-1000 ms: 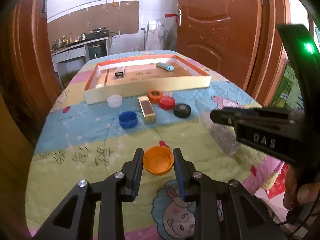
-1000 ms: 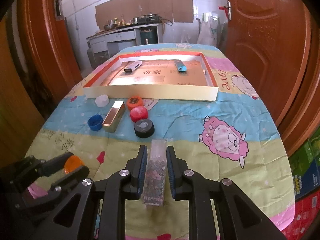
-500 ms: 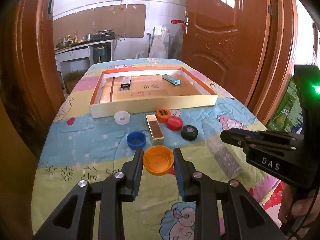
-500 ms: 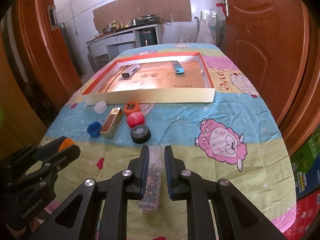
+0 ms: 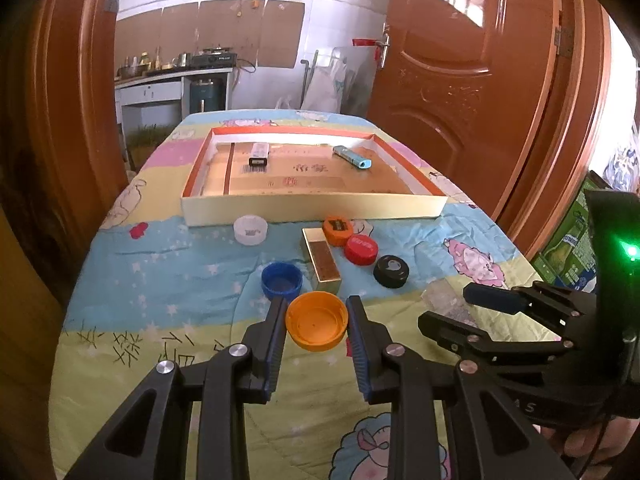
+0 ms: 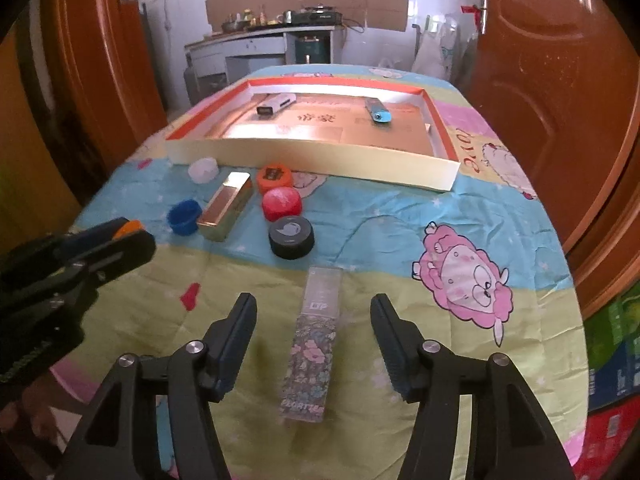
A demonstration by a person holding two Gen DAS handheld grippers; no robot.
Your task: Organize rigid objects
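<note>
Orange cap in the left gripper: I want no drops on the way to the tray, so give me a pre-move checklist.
1. Left gripper shut on the orange cap: ok.
2. Cap seated deep between the pads: not ok, it sits at the fingertips.
3. Right gripper clear of the floral case: ok, jaws opening, pads not touching.
4. Free space in the tray: ok.
5. Blue cap and gold box just ahead of the cap; clearance: cannot tell.

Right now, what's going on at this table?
A person is sorting small items toward the shallow box. The left claw is shut on an orange cap. The right claw is opening around a floral-printed case, which lies on the cloth untouched by the fingers. Other caps lie loose before the box.
</note>
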